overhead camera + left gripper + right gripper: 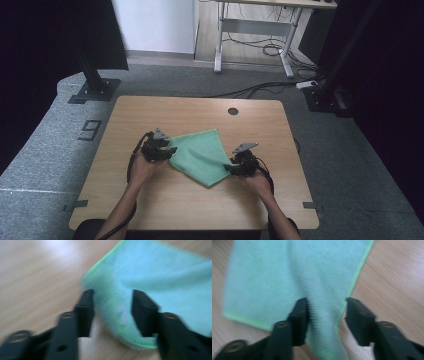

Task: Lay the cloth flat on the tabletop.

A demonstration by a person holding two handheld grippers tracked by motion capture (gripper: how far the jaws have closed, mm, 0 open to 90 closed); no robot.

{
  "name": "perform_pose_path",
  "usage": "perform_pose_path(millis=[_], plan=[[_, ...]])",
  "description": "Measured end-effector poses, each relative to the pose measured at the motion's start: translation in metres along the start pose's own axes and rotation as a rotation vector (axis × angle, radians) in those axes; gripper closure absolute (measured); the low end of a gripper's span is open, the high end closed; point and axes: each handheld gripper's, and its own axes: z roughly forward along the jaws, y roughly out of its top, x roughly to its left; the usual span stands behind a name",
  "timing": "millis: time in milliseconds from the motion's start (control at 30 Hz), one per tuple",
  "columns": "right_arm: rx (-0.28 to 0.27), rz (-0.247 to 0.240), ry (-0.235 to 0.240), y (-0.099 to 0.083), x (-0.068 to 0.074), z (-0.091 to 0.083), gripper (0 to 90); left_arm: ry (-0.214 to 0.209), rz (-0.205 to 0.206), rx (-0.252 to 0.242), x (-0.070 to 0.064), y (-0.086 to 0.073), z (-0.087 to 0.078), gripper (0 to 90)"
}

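Both hand-held grippers, left and right, spread wide astride green cloth corners; floor marking "9"

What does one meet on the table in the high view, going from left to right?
Left claw → green cloth → right claw. In the two gripper views, each claw stands open around an edge of the cloth.

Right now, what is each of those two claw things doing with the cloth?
Left gripper: open, jaws astride a corner of the green microfibre cloth.
Right gripper: open, jaws astride a raised fold at the cloth's edge.
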Motion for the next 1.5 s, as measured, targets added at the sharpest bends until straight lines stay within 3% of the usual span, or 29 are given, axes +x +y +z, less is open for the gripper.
perform_pose_path(millis=[67, 167, 267, 333, 500, 667, 867, 1033, 1100, 1200, 1367, 1433, 1500], plan=[[-0.002, 0.009, -0.007, -0.003, -0.002, 0.000, 43.9, 0.008, -0.023, -0.014, 0.003, -0.006, -0.002, 35.2], [-0.024, 0.019, -0.016, -0.004, -0.005, -0.008, 38.9, 0.030, -0.031, -0.044, 0.003, -0.010, -0.013, 28.4], [-0.049, 0.023, -0.019, -0.002, -0.009, -0.016, 40.1, 0.017, -0.009, -0.056, -0.001, -0.013, -0.023, 28.8], [-0.055, 0.030, -0.007, 0.000, -0.011, -0.018, 45.8, -0.005, 0.003, -0.045, -0.007, -0.016, -0.024, 31.5], [-0.042, 0.011, 0.013, 0.002, -0.006, -0.010, 54.6, -0.052, 0.013, 0.010, -0.018, -0.033, -0.011, 36.9], [-0.051, 0.008, 0.004, 0.007, -0.006, -0.007, 53.6, -0.049, 0.011, 0.009, -0.019, -0.040, -0.008, 37.4], [-0.079, 0.032, -0.022, 0.026, -0.017, -0.006, 50.0, -0.035, -0.008, -0.041, -0.018, -0.027, -0.020, 35.0], [-0.023, 0.044, -0.034, 0.033, -0.023, 0.020, 48.9, -0.018, -0.024, 0.016, -0.018, -0.032, -0.007, 36.4], [-0.001, 0.060, -0.034, 0.031, -0.024, 0.032, 48.9, -0.020, -0.043, 0.033, -0.018, -0.037, 0.000, 39.7], [0.006, 0.058, -0.035, 0.026, -0.021, 0.044, 51.9, -0.016, -0.035, 0.045, -0.019, -0.040, 0.005, 49.7], [0.013, 0.036, -0.002, 0.026, -0.012, 0.044, 82.0, -0.038, -0.037, 0.039, -0.019, -0.037, 0.010, 77.1], [0.018, 0.021, -0.004, 0.026, -0.008, 0.043, 84.4, -0.061, -0.042, 0.033, -0.018, -0.037, 0.011, 88.8], [0.026, 0.007, -0.010, 0.026, -0.006, 0.042, 85.0, -0.065, -0.044, 0.030, -0.018, -0.036, 0.011, 89.8]])
